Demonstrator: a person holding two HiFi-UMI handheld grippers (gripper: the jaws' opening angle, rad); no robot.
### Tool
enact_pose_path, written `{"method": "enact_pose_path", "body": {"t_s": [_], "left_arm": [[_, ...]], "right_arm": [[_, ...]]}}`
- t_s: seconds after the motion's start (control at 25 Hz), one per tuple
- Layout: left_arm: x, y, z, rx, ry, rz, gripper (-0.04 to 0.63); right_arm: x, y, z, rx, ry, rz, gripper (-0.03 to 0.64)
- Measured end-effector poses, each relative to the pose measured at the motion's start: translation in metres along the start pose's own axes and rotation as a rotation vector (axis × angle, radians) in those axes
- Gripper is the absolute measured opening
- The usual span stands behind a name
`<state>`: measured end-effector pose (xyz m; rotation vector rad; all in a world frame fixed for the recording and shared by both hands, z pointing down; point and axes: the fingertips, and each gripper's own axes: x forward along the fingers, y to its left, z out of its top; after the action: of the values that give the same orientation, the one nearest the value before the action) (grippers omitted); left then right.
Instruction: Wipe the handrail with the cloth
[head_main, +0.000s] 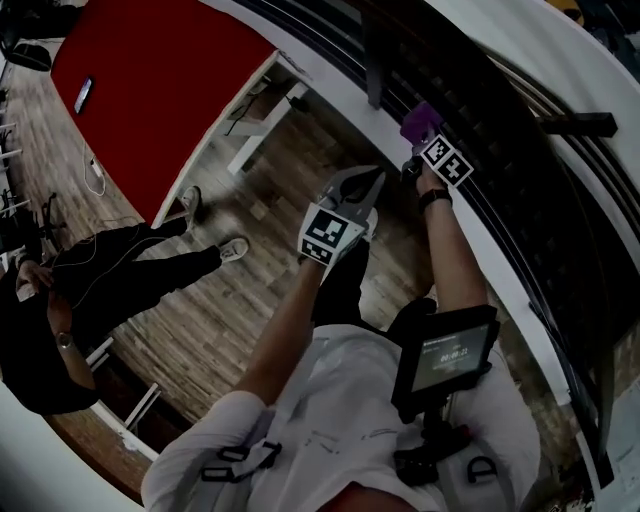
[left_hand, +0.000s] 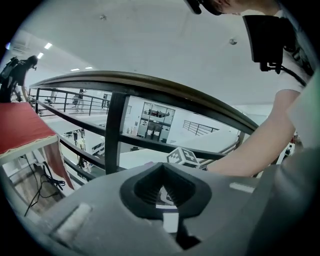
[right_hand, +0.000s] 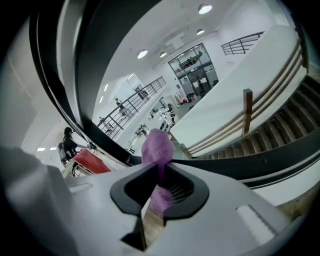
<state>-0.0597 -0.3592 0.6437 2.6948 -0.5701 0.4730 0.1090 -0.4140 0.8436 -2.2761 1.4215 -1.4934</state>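
Right gripper view: fuzzy purple cloth (right_hand: 159, 147) pinched in right tongs (right_hand: 161, 167); left tongs (left_hand: 162, 170) closed.

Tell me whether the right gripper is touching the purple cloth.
Touching. The right gripper has its jaws shut on the purple cloth. Its own view shows this plainly, with a tuft sticking out beyond them.

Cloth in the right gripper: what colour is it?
Purple; the cloth shows best in the right gripper view.
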Motion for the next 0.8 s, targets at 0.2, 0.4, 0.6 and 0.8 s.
{"method": "enact_pose_path", "body": {"t_s": [0.2,0.4,0.6,0.8], "left_arm": [[0.008,-0.032,-0.002,0.012,-0.015,-0.014,-0.002],[0.015,-0.072,-0.001,0.039,-0.001,-0.043,-0.002],[0.031,-0.111,-0.006,0.051,0.01,-0.091,-0.002],[0.051,-0.144,-0.016,0.057,0.03,-0.165,-0.002]], "right_arm": [[-0.028,-0.038,0.004,0.047,-0.025,0.003,0.048],[-0.06,-0.08,0.0,0.082,-0.034,-0.029,0.048],[-0.088,-0.127,-0.003,0.133,-0.039,-0.062,0.048],[-0.114,-0.163,-0.001,0.139,-0.064,-0.095,0.048]]}}
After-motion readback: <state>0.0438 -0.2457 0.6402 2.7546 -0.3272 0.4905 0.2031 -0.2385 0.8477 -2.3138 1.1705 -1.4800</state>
